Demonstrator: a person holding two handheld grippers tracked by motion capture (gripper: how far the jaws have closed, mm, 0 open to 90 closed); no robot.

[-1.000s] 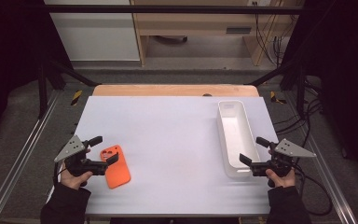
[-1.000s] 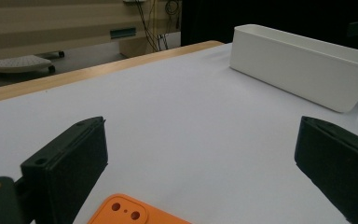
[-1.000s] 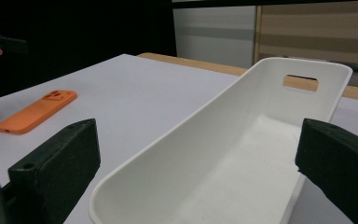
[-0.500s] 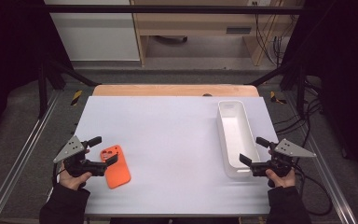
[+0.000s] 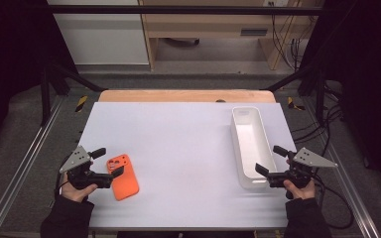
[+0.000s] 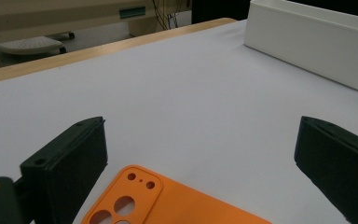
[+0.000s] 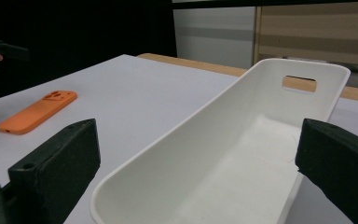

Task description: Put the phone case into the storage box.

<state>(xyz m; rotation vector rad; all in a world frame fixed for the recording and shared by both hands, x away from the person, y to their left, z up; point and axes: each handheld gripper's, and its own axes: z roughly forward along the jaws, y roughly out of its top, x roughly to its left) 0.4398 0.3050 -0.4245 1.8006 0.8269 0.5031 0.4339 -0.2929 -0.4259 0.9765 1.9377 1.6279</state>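
Orange phone case [image 5: 123,176] laid flat on the bench [image 5: 178,144], left tongs [image 5: 110,163] held spread over its near end, right tongs [image 5: 271,159] held spread at the white tray [image 5: 248,144], well apart from the case

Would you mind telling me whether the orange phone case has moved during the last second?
No. The orange phone case lies where it did, judged against the table's near edge.
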